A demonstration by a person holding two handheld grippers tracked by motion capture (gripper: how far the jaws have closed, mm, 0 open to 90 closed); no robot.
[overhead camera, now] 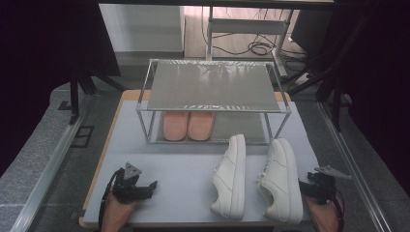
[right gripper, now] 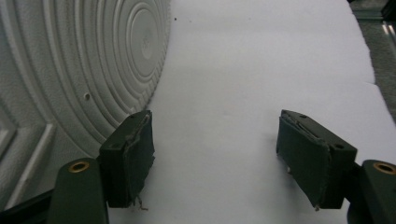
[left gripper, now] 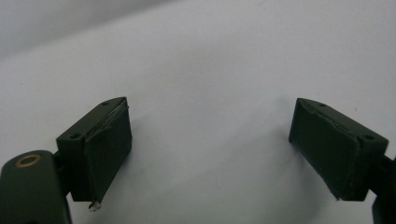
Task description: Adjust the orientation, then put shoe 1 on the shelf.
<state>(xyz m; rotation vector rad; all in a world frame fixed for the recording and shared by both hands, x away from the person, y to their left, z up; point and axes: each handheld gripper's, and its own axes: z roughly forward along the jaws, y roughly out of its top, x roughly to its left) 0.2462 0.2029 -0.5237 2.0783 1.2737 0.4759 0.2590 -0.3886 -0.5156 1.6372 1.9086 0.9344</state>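
Both sets of jaws wide, empty; my right gripper (overhead camera: 303, 187) just beside the right sneaker (overhead camera: 282, 180), lying sole-outward; a nudge could skid it into the left sneaker (overhead camera: 231, 176); left gripper (overhead camera: 147, 187) idle

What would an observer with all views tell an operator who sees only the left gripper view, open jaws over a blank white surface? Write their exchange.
Operator: What lies near my left gripper?
Observer: Two white shoes, to its right in the high view.
Operator: And the right gripper?
Observer: Open, nothing between its jaws, beside the right-hand shoe and its ribbed sole.
Operator: Anything farther back?
Observer: A metal rack with pink slippers on its lower shelf.
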